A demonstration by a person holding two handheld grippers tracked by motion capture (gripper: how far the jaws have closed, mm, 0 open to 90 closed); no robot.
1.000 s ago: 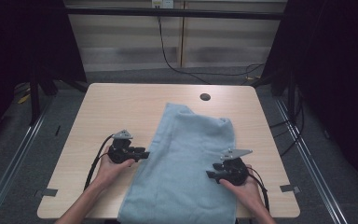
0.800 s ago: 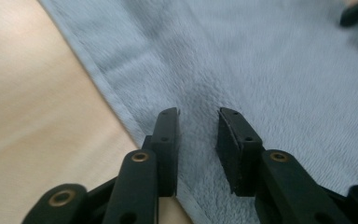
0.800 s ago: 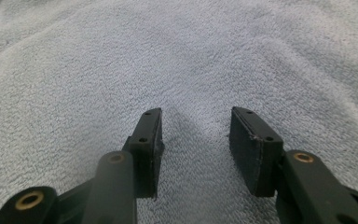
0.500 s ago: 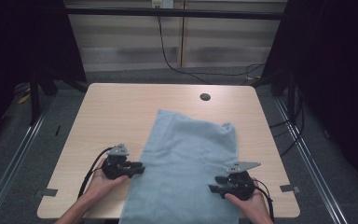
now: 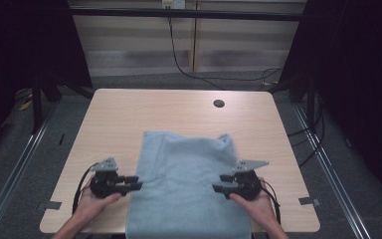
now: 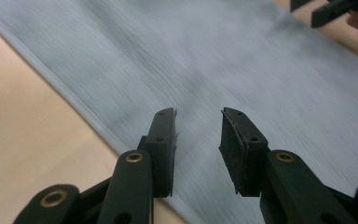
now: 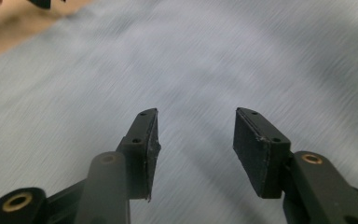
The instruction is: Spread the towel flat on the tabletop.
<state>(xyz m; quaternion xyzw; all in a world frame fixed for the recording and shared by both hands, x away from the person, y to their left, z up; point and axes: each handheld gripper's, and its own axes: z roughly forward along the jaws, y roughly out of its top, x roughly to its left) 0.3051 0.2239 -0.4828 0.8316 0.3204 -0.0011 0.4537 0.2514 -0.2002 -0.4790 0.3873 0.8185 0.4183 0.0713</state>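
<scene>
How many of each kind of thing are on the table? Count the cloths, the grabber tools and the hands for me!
Cloths: 1, the light blue towel.
Grabber tools: 2, the left gripper and the right gripper.
Hands: 2, the left hand and the right hand.
Total: 5

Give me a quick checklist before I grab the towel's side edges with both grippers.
1. Left gripper open: ok, a gap shows between its jaws.
2. Right gripper open: ok, jaws apart.
3. Nothing caught in either gripper: ok.
4. Each gripper at a side edge of the blue towel: ok, one on each side in the high view.
5. Towel lying flat: not ok, its far right corner is bunched up.
6. Towel fully on the table: not ok, its near end hangs over the table's front edge.
</scene>
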